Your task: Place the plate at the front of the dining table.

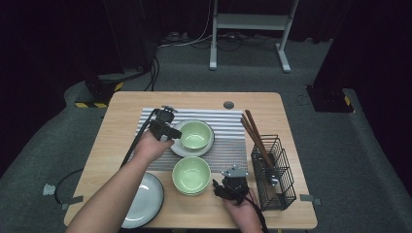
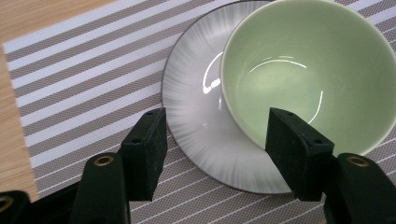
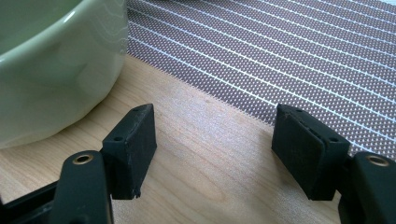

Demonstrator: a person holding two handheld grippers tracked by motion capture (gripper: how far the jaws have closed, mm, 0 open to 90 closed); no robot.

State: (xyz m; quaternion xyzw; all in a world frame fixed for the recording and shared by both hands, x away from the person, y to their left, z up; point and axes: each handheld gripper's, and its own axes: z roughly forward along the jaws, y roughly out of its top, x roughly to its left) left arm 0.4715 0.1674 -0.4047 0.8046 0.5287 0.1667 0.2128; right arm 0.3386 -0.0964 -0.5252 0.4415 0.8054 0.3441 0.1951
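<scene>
A pale green bowl (image 1: pixel 196 134) (image 2: pixel 308 70) sits in a grey-white plate (image 1: pixel 177 147) (image 2: pixel 196 107) on a striped placemat (image 1: pixel 228 141) (image 2: pixel 84 84). My left gripper (image 1: pixel 175 133) (image 2: pixel 217 151) is open at the plate's left side. Its jaws straddle the plate's rim and the near edge of the bowl without closing on them. A second green bowl (image 1: pixel 191 174) (image 3: pixel 51 70) stands on the wood in front of the mat. My right gripper (image 1: pixel 221 188) (image 3: pixel 215 149) is open just right of that bowl, low over bare table, with nothing between its fingers.
A grey plate (image 1: pixel 145 199) lies at the front left corner. A black wire basket (image 1: pixel 274 177) holding brown chopsticks (image 1: pixel 255 133) stands at the right edge. The wooden table (image 1: pixel 121 126) has bare wood left of the mat. The placemat's edge (image 3: pixel 289 51) lies just beyond my right gripper.
</scene>
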